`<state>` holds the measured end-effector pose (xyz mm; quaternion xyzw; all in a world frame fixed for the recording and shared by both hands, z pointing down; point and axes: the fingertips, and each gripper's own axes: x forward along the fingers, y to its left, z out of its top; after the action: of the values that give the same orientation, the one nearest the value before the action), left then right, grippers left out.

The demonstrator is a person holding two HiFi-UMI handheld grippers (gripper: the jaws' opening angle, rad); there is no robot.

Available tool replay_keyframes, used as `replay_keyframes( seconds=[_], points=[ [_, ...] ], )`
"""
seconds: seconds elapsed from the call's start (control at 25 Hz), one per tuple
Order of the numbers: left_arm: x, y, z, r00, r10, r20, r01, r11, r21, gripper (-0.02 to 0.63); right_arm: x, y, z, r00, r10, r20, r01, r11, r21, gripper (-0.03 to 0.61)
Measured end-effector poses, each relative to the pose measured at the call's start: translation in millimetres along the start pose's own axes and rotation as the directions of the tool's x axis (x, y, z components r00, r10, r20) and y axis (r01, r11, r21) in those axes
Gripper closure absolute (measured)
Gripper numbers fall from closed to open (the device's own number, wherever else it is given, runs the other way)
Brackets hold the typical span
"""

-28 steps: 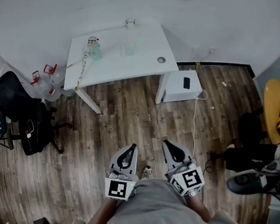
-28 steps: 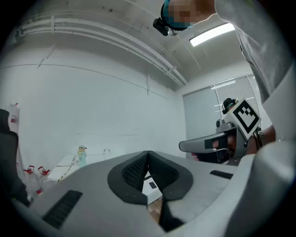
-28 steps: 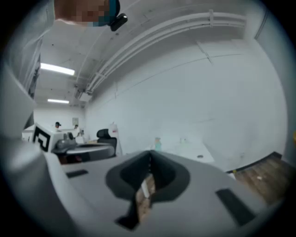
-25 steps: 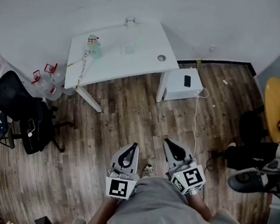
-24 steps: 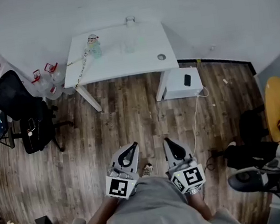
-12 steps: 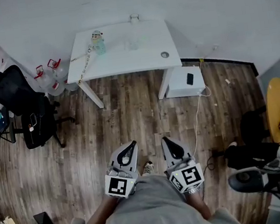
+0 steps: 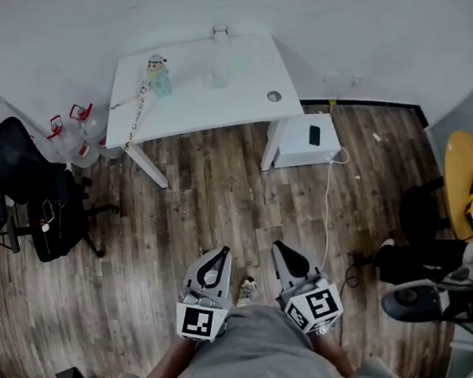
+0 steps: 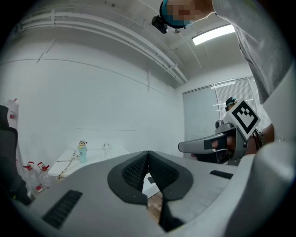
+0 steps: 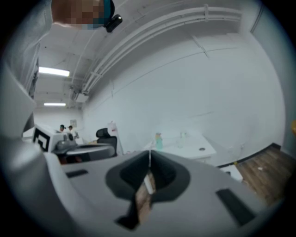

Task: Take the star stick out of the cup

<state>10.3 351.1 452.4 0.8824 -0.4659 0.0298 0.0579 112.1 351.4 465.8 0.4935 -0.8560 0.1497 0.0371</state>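
A white table [image 7: 207,100] stands far ahead against the wall. On it are a small bottle with a cartoon cap [image 7: 158,76] and a clear cup [image 7: 219,78]; the star stick is too small to make out. My left gripper [image 7: 218,254] and right gripper [image 7: 276,247] are held close to my body over the wooden floor, far from the table. Both are shut with nothing between the jaws. In the left gripper view the bottle [image 8: 82,151] shows on the distant table, and in the right gripper view the bottle [image 9: 158,140] shows as well.
A beaded chain [image 7: 134,117] hangs off the table's left edge, and a small round object [image 7: 273,96] lies at its right. A white box [image 7: 307,142] with a cable sits beneath. A black office chair [image 7: 21,175] and water jugs [image 7: 80,130] stand left. A person [image 7: 430,263] sits at the right.
The head view has shifted slightly, so the table and chair sit a little differently in the picture. Both grippers stay shut near my body.
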Motion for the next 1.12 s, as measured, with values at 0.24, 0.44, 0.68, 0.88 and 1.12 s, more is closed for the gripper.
replay_keyframes(
  seconds=[0.24, 0.44, 0.68, 0.88, 1.12],
  points=[
    [17, 29, -2, 0.998, -0.060, -0.024, 0.061, 0.998, 0.021, 0.581, 31, 4, 0, 0.999, -0.026, -0.047, 0.026, 1.000, -0.004, 0.543],
    [21, 54, 5, 0.996, -0.093, -0.008, 0.093, 0.995, 0.026, 0.581, 57, 15, 5, 0.998, -0.036, -0.048, 0.036, 0.999, -0.002, 0.543],
    [25, 91, 8, 0.995, -0.102, 0.000, 0.102, 0.994, 0.027, 0.581, 94, 31, 18, 0.999, -0.036, -0.035, 0.035, 0.999, -0.027, 0.543],
    [31, 123, 11, 0.992, -0.123, 0.014, 0.122, 0.992, 0.027, 0.581, 122, 44, 21, 0.998, -0.059, -0.028, 0.059, 0.998, -0.020, 0.543],
    [42, 151, 17, 0.987, -0.156, 0.043, 0.154, 0.988, 0.030, 0.581, 145, 48, 24, 0.994, -0.106, -0.007, 0.106, 0.994, -0.015, 0.543]
  ],
)
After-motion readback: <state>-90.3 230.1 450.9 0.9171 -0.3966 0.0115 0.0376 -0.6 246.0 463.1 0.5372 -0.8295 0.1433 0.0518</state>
